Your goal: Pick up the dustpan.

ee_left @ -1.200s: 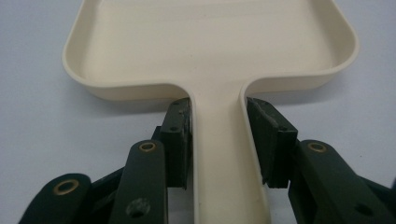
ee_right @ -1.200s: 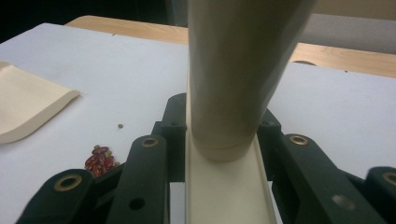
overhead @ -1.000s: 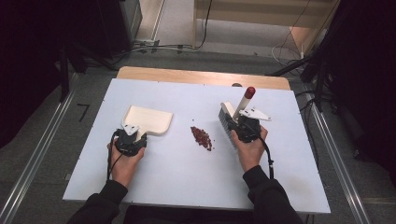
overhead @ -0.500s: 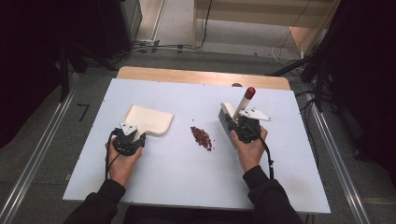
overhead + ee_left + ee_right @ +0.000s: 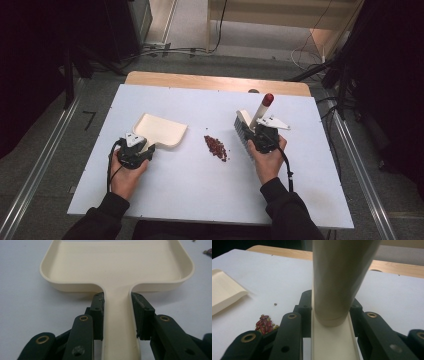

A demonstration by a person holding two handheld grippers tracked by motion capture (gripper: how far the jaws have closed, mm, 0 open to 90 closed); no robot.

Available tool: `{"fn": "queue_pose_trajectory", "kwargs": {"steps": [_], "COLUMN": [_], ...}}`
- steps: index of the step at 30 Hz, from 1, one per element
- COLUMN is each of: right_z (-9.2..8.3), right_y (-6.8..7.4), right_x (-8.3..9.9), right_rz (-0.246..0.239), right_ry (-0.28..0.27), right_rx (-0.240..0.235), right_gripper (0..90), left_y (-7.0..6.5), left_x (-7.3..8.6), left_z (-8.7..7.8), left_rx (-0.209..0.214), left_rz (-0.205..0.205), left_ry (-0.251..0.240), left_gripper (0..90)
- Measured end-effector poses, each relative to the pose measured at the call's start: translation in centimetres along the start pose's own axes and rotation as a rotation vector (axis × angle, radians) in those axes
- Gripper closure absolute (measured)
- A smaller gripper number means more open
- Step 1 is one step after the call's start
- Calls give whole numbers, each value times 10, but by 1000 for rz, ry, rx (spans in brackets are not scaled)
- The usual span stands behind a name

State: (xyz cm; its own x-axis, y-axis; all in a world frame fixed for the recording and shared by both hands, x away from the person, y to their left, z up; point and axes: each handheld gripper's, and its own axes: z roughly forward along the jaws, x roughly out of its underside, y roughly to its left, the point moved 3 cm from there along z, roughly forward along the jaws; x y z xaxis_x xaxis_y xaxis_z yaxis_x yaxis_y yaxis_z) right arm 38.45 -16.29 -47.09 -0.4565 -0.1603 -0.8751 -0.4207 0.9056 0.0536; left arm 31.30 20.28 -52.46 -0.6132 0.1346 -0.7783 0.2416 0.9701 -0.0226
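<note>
A cream dustpan [image 5: 160,130] lies flat on the white table [image 5: 180,200], left of centre. My left gripper [image 5: 134,150] is shut on its handle. In the left gripper view the fingers [image 5: 98,312] press both sides of the dustpan's handle [image 5: 117,322], and the pan is bare inside. To the right, my right gripper [image 5: 262,137] is shut on a cream brush [image 5: 243,127] whose red-tipped handle [image 5: 267,100] rises up and away. A small pile of red beans [image 5: 216,147] lies between the dustpan and the brush. The beans [image 5: 263,323] lie left of the jaws in the right gripper view.
A wooden strip [image 5: 215,82] runs along the table's far edge. Metal rails [image 5: 40,165] flank the table on both sides. A single stray bean [image 5: 275,304] lies beyond the pile. Cables [image 5: 165,49] run over the floor behind.
My left hand has edged slightly to the left with the dustpan's handle. The right hand and the brush have kept still.
</note>
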Motion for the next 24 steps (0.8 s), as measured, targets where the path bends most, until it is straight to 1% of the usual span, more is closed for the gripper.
{"fn": "queue_pose_trajectory", "kwargs": {"steps": [12,24], "right_z": [-1,-2], "right_y": [-1,-2], "right_x": [0,0], "right_rz": [3,7], "right_ry": [-4,-2], "right_rx": [1,4], "right_gripper": [641,641], "left_y": [-11,-21], "left_x": [0,6], "left_z": [-7,-12], "left_rx": [49,99], "left_rz": [34,70], "left_ry": [-14,4], "left_gripper": [672,672]}}
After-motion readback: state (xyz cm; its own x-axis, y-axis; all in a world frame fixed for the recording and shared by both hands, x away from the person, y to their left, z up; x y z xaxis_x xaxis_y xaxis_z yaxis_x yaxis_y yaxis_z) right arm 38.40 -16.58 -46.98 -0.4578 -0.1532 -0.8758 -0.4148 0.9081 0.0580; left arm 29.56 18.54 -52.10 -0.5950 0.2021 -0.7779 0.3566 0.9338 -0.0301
